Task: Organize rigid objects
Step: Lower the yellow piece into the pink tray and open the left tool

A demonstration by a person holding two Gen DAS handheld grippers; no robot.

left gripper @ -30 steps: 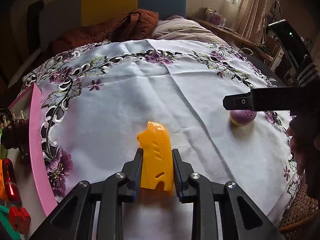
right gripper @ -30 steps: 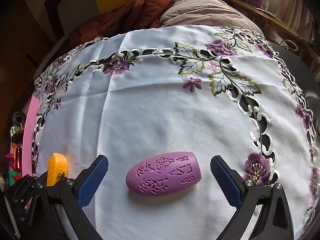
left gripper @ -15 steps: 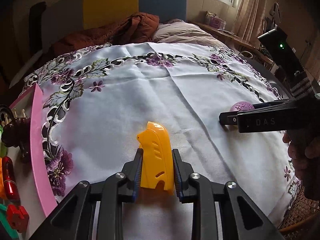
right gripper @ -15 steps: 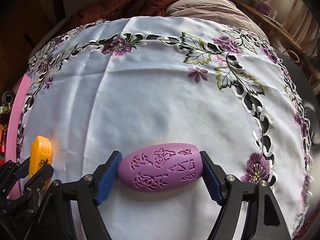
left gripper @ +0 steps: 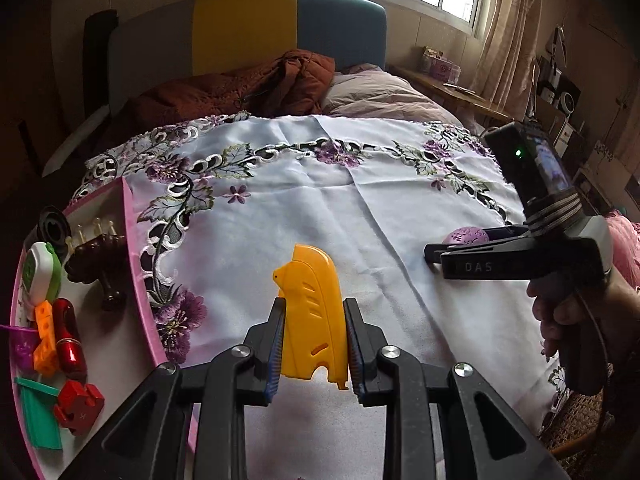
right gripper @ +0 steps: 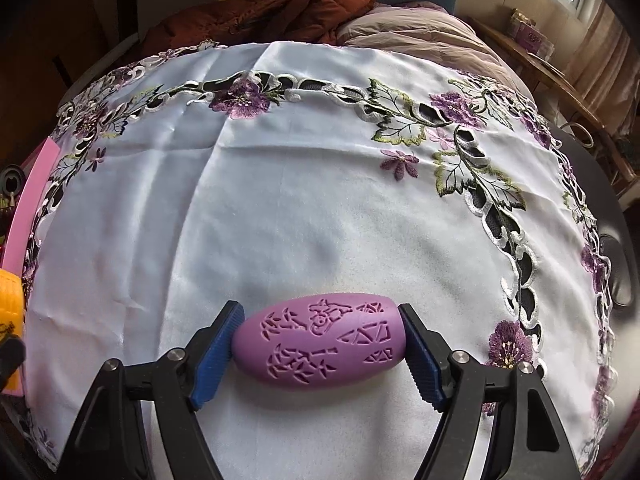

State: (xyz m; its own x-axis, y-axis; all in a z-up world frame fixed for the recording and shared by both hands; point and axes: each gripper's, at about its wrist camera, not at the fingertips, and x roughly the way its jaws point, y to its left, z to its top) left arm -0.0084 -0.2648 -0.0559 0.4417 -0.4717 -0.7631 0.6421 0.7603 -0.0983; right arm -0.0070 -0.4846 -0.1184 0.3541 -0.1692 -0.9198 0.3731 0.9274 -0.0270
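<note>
My left gripper (left gripper: 314,344) is shut on a yellow plastic piece (left gripper: 312,312) and holds it above the white embroidered tablecloth (left gripper: 300,200). My right gripper (right gripper: 318,344) is shut on a purple egg-shaped object with cut-out patterns (right gripper: 320,340), gripped at both ends and held just above the cloth. The purple object (left gripper: 466,237) and the right gripper (left gripper: 434,251) also show at the right of the left wrist view. The yellow piece (right gripper: 10,292) shows at the left edge of the right wrist view.
A pink tray (left gripper: 140,280) at the table's left edge holds several items: a red block (left gripper: 78,404), a green piece (left gripper: 38,412), orange blocks (left gripper: 44,336), a dark wooden stamp (left gripper: 98,264) and a green-white device (left gripper: 38,276). A bed with bedding lies behind the table.
My right gripper closed on the purple object and lifted it slightly. My left gripper rose and tilted with the yellow piece, bringing more of the pink tray into view.
</note>
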